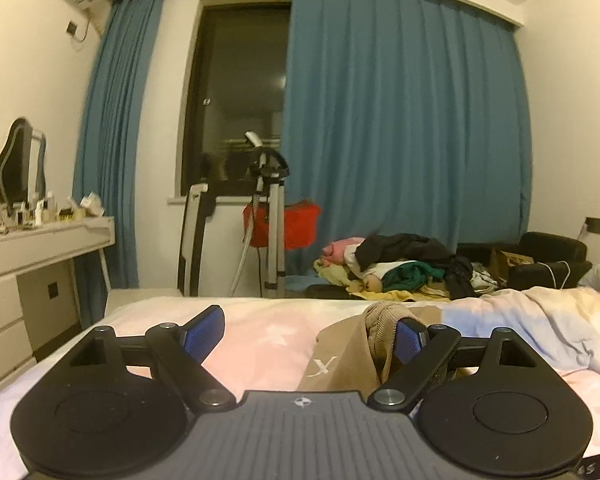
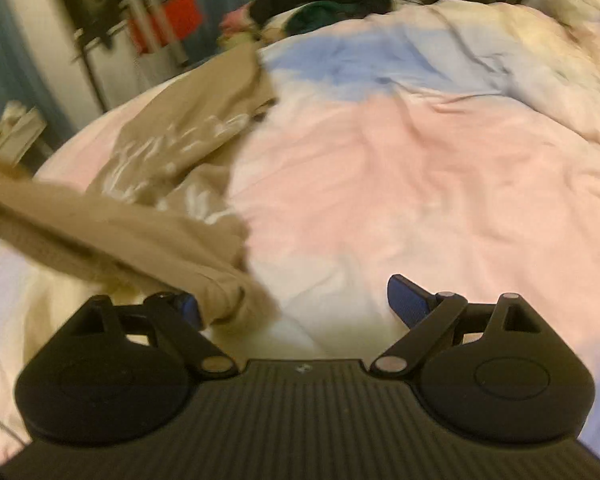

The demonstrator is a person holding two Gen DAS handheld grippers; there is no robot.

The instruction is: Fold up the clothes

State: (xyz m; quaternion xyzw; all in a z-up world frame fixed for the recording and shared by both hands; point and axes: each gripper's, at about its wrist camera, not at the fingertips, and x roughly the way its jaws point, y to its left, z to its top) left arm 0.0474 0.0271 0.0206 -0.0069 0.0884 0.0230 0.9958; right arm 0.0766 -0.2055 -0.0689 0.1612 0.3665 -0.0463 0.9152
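Tan cloth, a garment [image 2: 172,152] w/ white lettering, is being spread across the left part of a bed [image 2: 380,168] covered in pink, white & pale-blue bedding. Left gripper [image 1: 306,338] is being held nearly level over the bed w/ jaws spread wide; a bunched, ribbed fold of the tan garment [image 1: 352,356] is being touched by its right blue pad [image 1: 407,342], nothing pinched. Right gripper [image 2: 296,304] is being aimed down at the bedding, jaws likewise wide apart; a stretched strip of the garment is being draped over its left finger [image 2: 188,306], whether caught there can't be told (pic is blurred). Beyond the bed, a pile of mixed clothes [image 1: 400,266] is being seen before blue curtains [image 1: 400,120].
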